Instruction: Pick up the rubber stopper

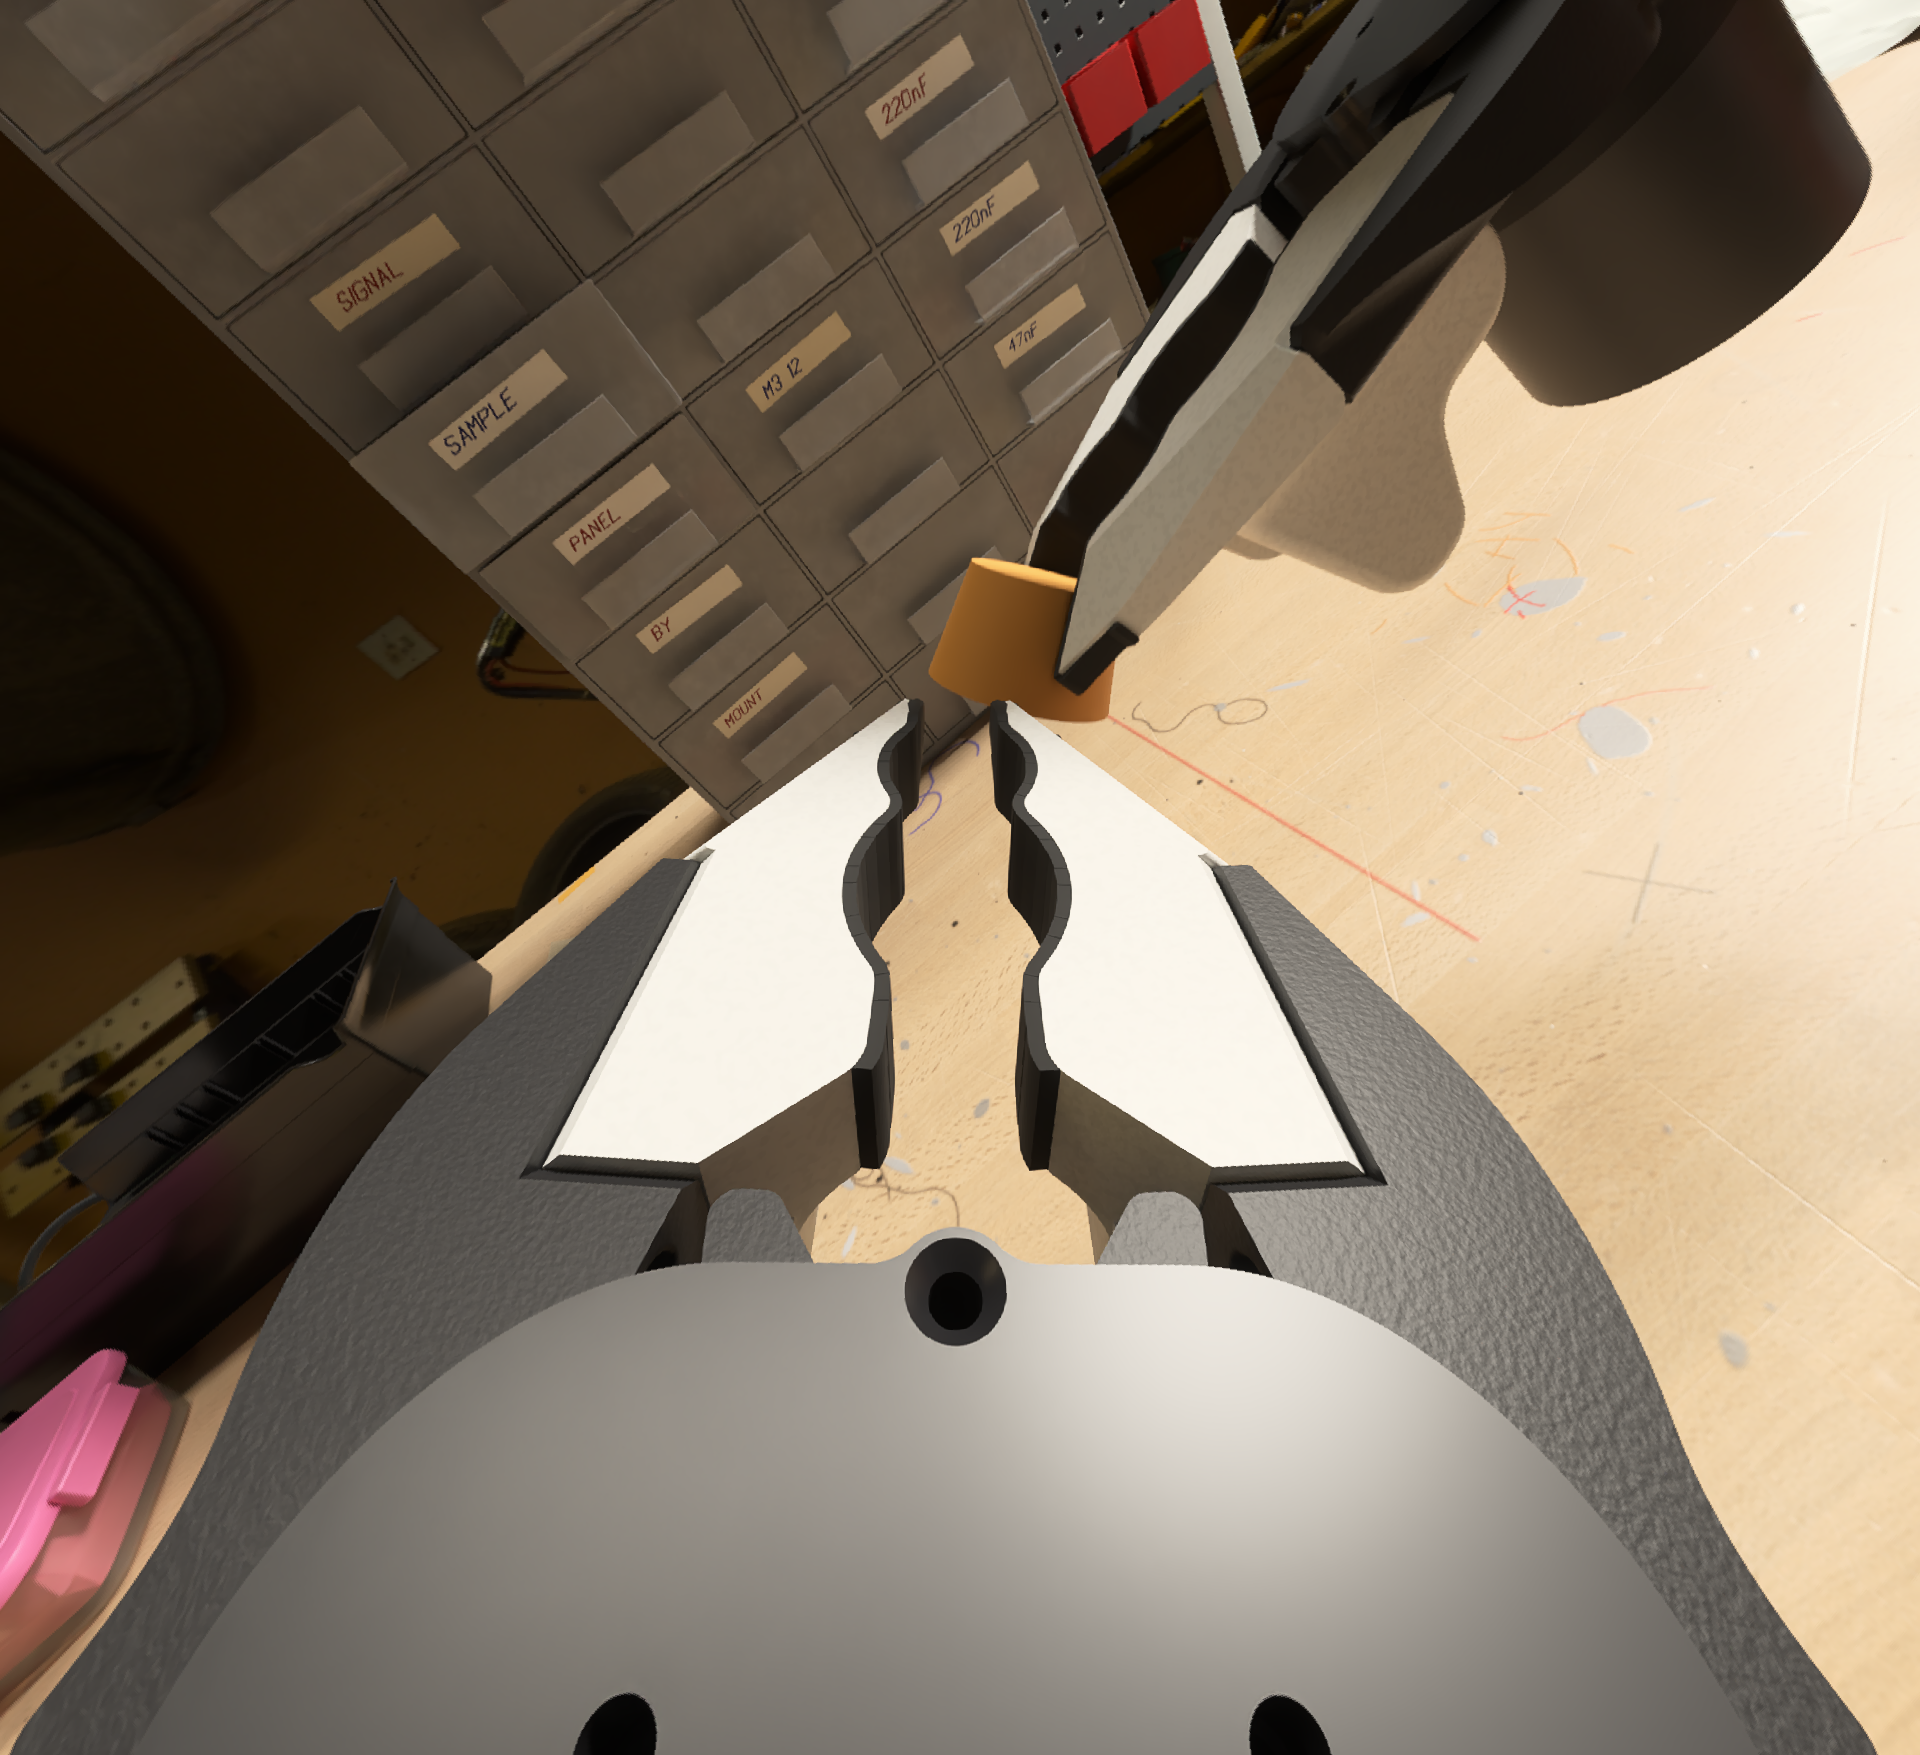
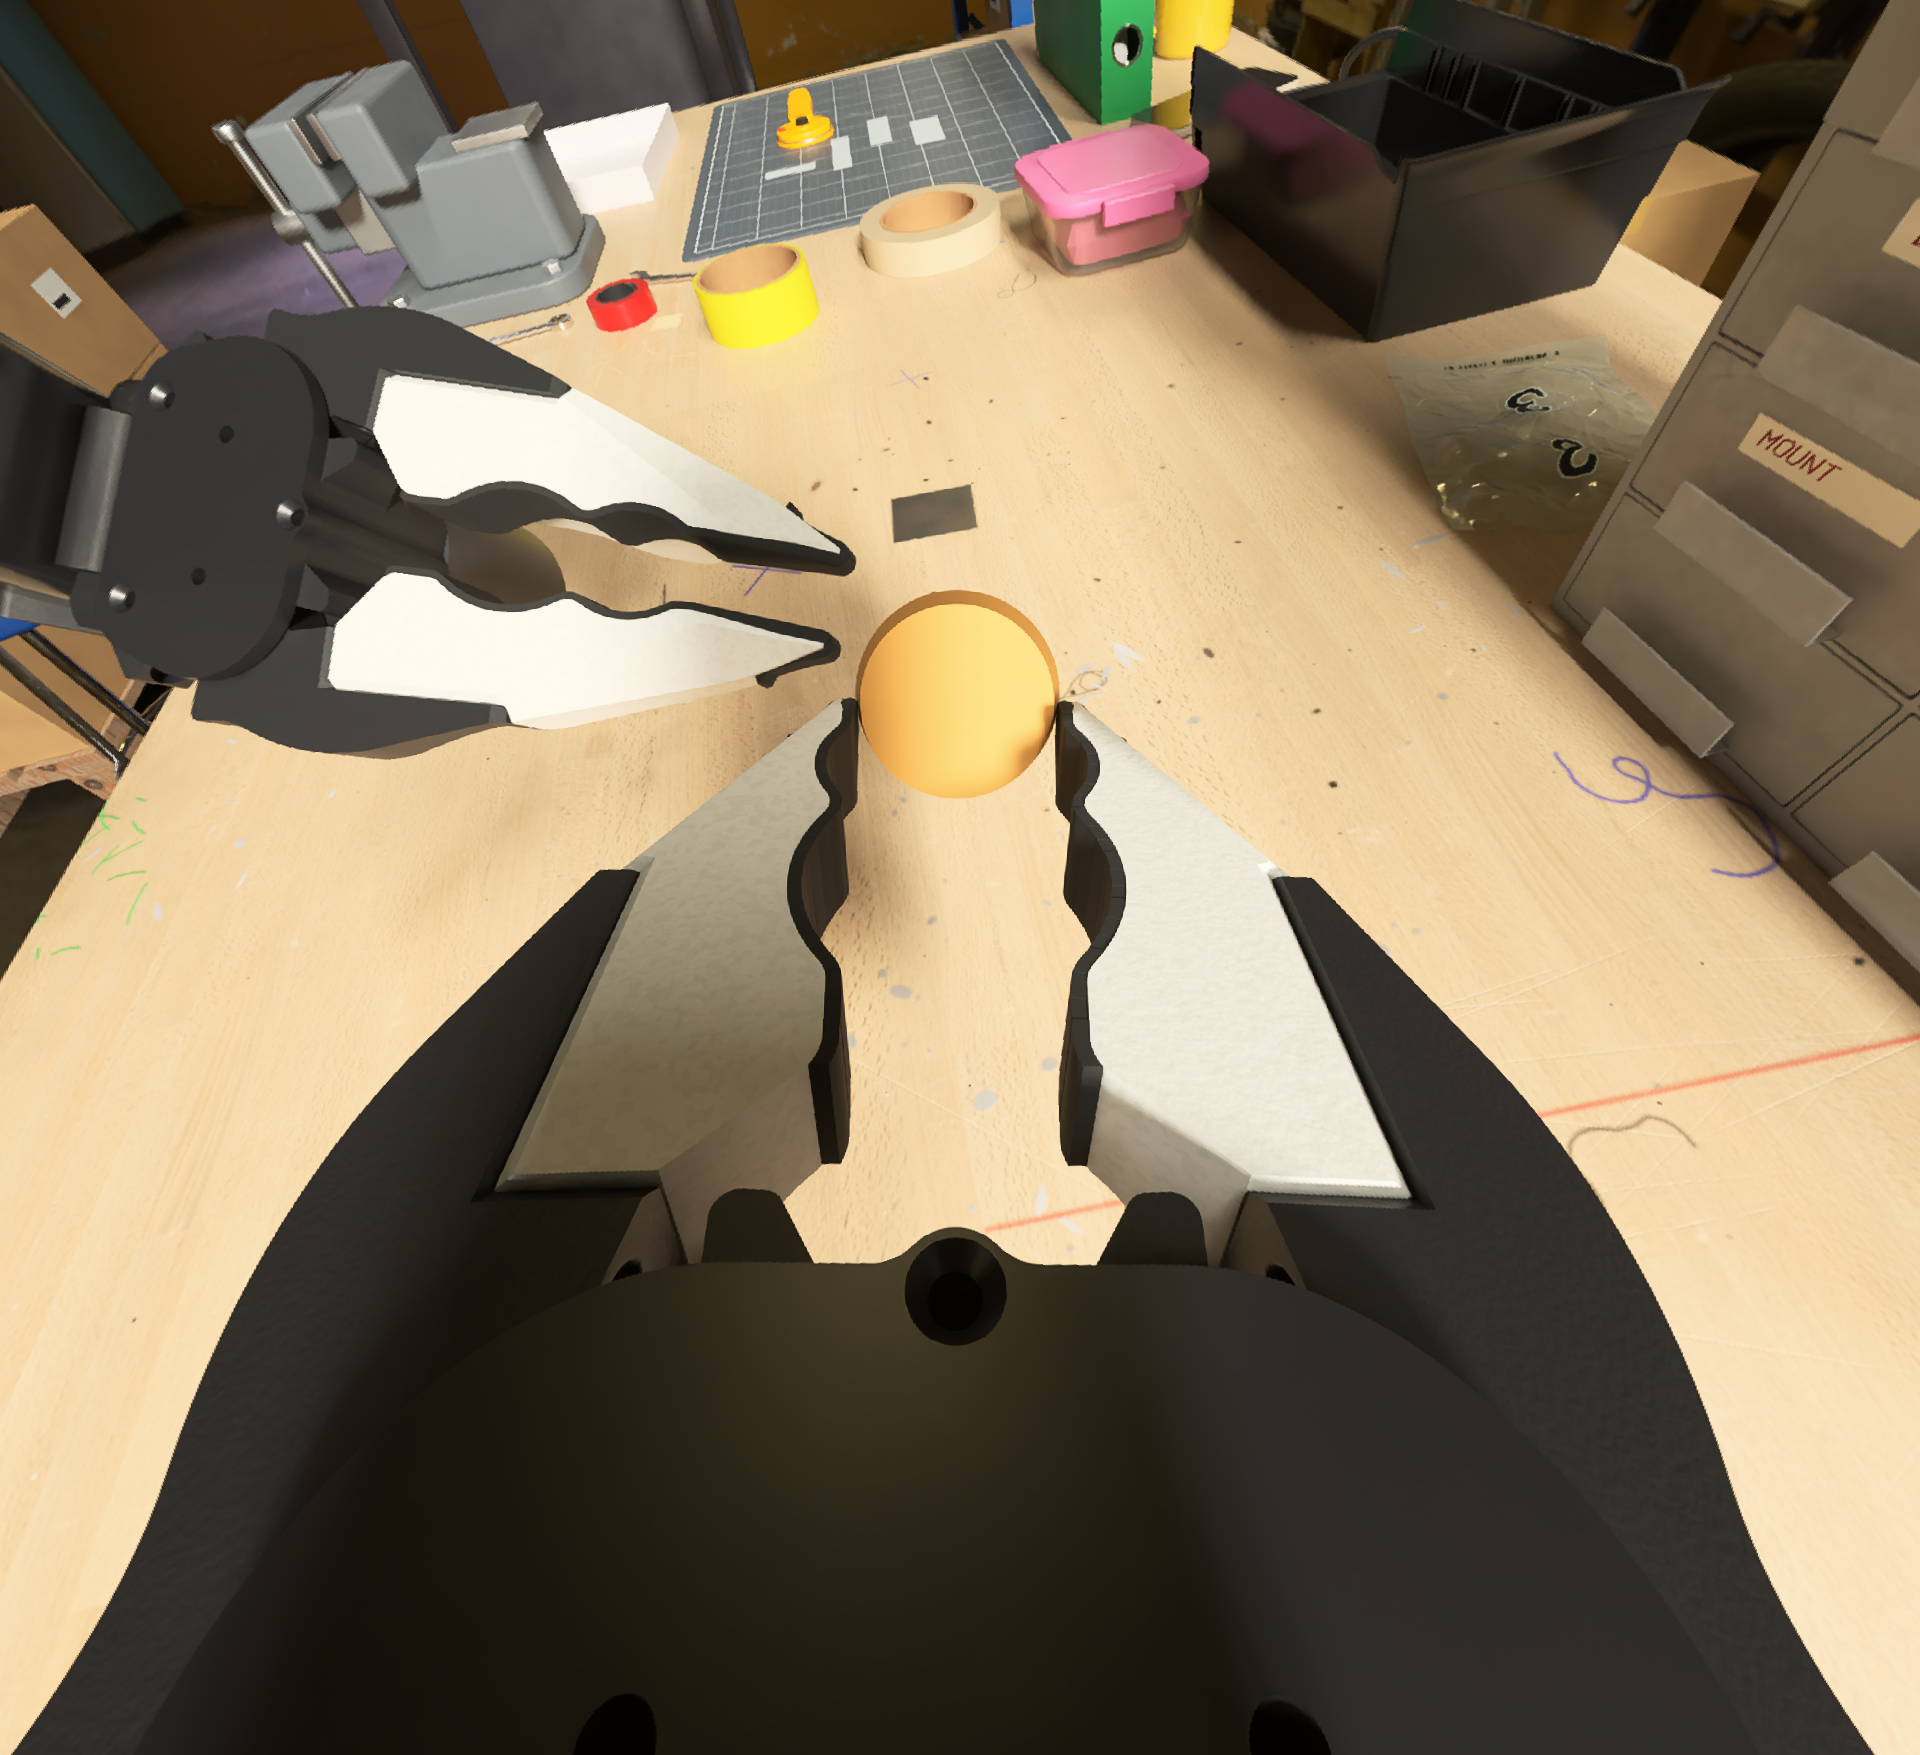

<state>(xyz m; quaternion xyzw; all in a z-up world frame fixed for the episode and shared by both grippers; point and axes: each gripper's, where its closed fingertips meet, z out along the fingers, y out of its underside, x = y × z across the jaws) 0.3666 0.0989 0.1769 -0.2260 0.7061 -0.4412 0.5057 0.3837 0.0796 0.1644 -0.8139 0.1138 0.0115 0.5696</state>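
Observation:
The rubber stopper is an orange tapered plug; I see its round end between my right gripper's fingertips. My right gripper is shut on the stopper, one tip on each side. In the left wrist view the stopper is tilted, low over the wooden table, gripped by the right gripper in front of the cabinet. I cannot tell whether it touches the table. My left gripper is narrowly open and empty, its tips just short of the stopper. It also shows in the right wrist view, left of the stopper.
A grey drawer cabinet stands along the table's edge, on the right in the right wrist view. Farther off are a plastic bag, black bin, pink-lidded box, tape rolls, vise and cutting mat.

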